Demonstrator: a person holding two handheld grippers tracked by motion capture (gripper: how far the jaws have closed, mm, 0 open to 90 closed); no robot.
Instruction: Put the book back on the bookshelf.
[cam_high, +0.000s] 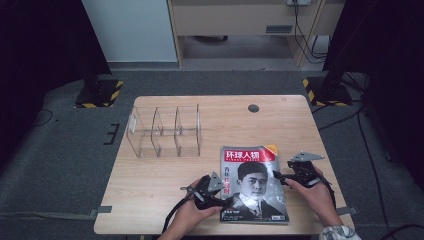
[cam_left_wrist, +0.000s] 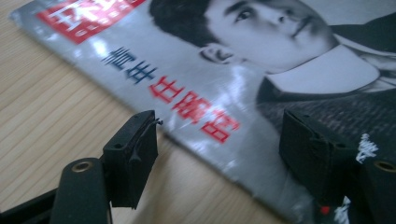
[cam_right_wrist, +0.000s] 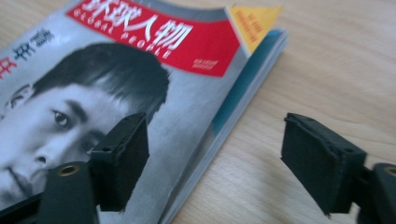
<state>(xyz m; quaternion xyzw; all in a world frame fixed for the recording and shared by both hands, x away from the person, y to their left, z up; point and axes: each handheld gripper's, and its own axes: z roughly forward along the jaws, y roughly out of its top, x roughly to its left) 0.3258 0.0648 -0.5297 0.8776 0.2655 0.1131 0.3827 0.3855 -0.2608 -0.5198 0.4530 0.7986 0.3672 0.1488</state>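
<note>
On my wooden table (cam_high: 165, 175) a clear acrylic organizer (cam_high: 165, 131) with three compartments stands near the far left corner. A round dark grommet hole (cam_high: 253, 108) sits by the far edge, right of the middle. Beyond the table I see two black stand bases with yellow-black hazard tape (cam_high: 99, 93) on grey floor.

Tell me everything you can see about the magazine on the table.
The magazine lies flat, face up and closed on the wooden table, near its front right edge. Its glossy cover has a red title band with white characters, a yellow corner triangle and a black-and-white portrait of a man in a dark suit. The page edges show along its right side. The left gripper straddles its left edge and the right gripper its right edge, both with open jaws; neither clamps it.
</note>
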